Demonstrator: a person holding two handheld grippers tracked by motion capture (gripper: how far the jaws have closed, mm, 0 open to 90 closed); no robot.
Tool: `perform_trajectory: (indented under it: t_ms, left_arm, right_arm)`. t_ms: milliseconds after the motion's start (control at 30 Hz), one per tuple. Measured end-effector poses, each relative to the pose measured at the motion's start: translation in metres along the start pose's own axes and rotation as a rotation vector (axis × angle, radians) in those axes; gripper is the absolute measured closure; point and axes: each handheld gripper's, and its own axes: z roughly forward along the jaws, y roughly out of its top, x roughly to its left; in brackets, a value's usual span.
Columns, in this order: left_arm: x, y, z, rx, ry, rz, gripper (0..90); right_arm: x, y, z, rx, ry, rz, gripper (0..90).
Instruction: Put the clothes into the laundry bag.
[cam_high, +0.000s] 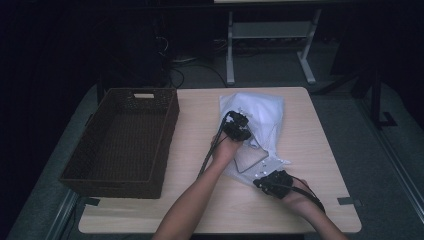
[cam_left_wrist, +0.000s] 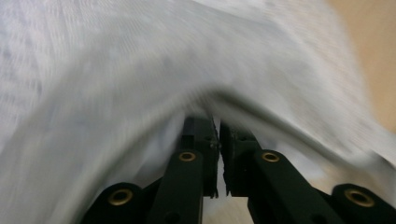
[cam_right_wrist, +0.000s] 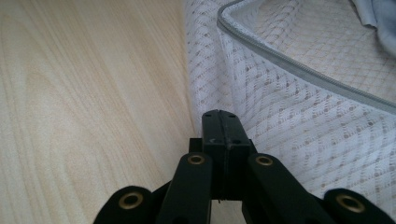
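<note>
While right gripper (cam_right_wrist: 219, 122) pinches mesh bag (cam_right_wrist: 299, 112); left gripper (cam_left_wrist: 218, 135) under cloth (cam_left_wrist: 140, 70).

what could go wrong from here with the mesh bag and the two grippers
The left gripper sits under a fold of the white mesh bag with a slight gap between its jaws, so the cloth may slip free. The right gripper pinches only the bag's edge; a pull could tear it loose or drag the bag off the table.
</note>
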Motion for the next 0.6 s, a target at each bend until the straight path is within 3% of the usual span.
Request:
perform_trajectory:
  t_ms: [167, 233, 333, 367, 467, 600]
  left_arm:
    - [0.001, -0.018, -0.041, -0.035, -0.033, 0.035, 79.5]
    - [0.005, -0.025, -0.06, -0.063, -0.002, 0.052, 77.6]
    - [0.012, -0.027, -0.075, -0.079, 0.033, 0.062, 71.6]
    - [0.015, -0.026, -0.078, -0.077, 0.057, 0.07, 68.6]
    - [0.021, -0.023, -0.075, -0.072, 0.063, 0.076, 63.3]
    - [0.025, -0.018, -0.061, -0.053, 0.078, 0.085, 63.7]
  right_arm:
    - [-0.001, -0.001, 0.0, -0.007, 0.006, 0.016, 89.8]
    - [-0.001, -0.001, 0.0, -0.007, 0.008, 0.016, 89.8]
    - [-0.001, -0.001, 0.0, -0.008, 0.009, 0.02, 89.8]
    - [-0.001, -0.001, 0.0, -0.008, 0.009, 0.022, 89.8]
    - [-0.001, -0.001, 0.0, -0.007, 0.006, 0.026, 89.7]
    - [-0.001, -0.001, 0.0, -0.01, 0.008, 0.033, 89.7]
